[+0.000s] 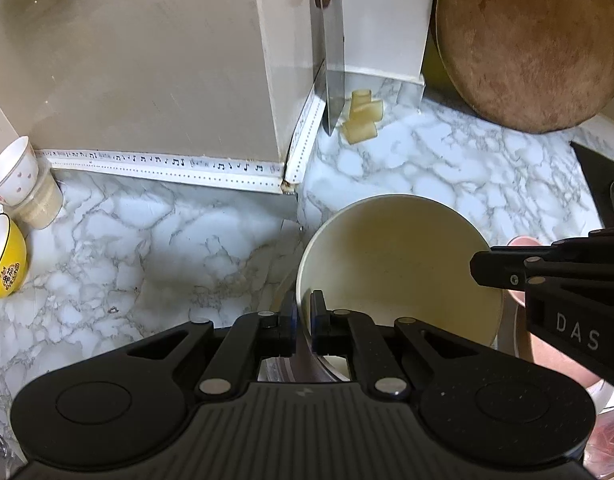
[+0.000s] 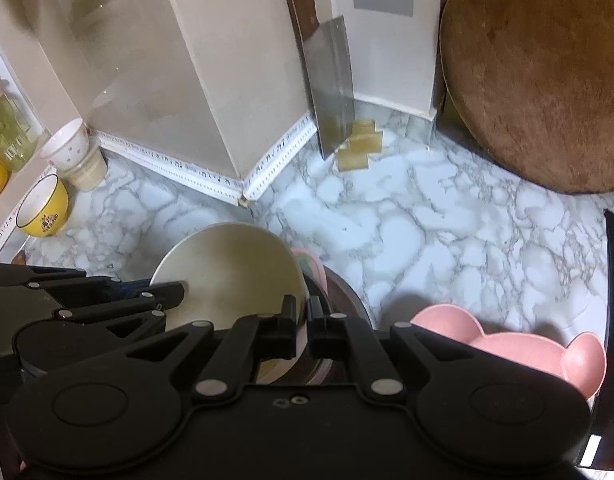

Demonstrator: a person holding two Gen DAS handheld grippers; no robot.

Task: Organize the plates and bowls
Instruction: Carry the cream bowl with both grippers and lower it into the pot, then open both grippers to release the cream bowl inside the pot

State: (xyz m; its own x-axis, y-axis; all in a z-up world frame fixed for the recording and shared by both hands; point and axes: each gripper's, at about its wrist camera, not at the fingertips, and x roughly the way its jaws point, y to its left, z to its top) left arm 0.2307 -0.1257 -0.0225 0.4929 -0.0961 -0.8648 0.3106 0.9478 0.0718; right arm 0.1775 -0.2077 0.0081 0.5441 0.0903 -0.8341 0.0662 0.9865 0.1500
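Observation:
A cream bowl hangs tilted over the marble counter, held by both grippers at opposite sides. My left gripper is shut on its near-left rim. My right gripper is shut on the right rim of the same cream bowl. In the left wrist view the right gripper reaches in from the right edge. In the right wrist view the left gripper comes in from the left. A pink bear-shaped plate lies on the counter at the lower right. Something pink and a dark curved rim show just behind the bowl.
A yellow bowl and a white cup stacked on a plastic cup stand at the left by the wall. A cleaver leans in the corner beside yellowish blocks. A round wooden board leans at the back right.

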